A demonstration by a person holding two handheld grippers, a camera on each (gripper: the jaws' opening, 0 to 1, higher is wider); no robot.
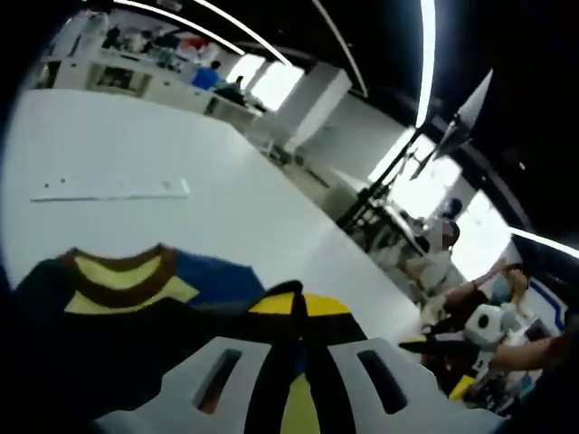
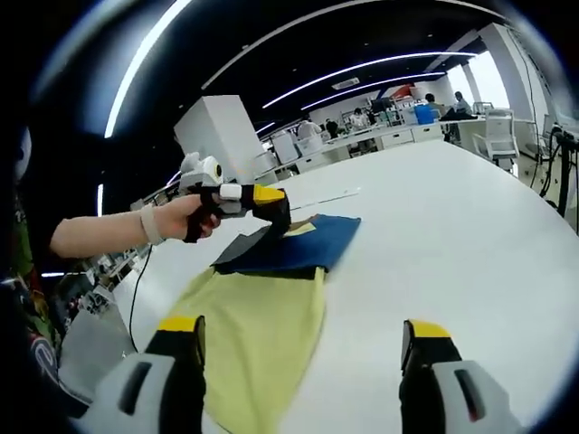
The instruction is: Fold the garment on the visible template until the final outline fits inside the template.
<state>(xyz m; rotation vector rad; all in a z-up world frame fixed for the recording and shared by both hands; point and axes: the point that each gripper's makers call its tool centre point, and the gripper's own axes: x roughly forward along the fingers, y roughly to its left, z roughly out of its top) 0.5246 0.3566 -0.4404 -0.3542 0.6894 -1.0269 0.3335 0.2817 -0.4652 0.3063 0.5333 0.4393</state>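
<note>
The garment (image 2: 262, 316) lies on the white table (image 2: 452, 226), a pale yellow part nearest me and a dark blue part (image 2: 303, 242) folded over behind it. In the right gripper view a hand holds my left gripper (image 2: 271, 210) at the blue part's far left corner, shut on the cloth and lifting it a little. In the left gripper view the left gripper (image 1: 298, 303) has its jaws together on dark cloth, with the garment's (image 1: 217, 278) yellow and brown striped edge (image 1: 127, 276) just beyond. My right gripper (image 2: 303, 327) hangs open above the yellow part, touching nothing.
A long white strip (image 1: 109, 187) lies flat on the table beyond the garment, and is the thin strip (image 2: 327, 194) in the right gripper view. Bare table (image 1: 181, 127) stretches far and right. Desks, chairs and people stand around the room's edges.
</note>
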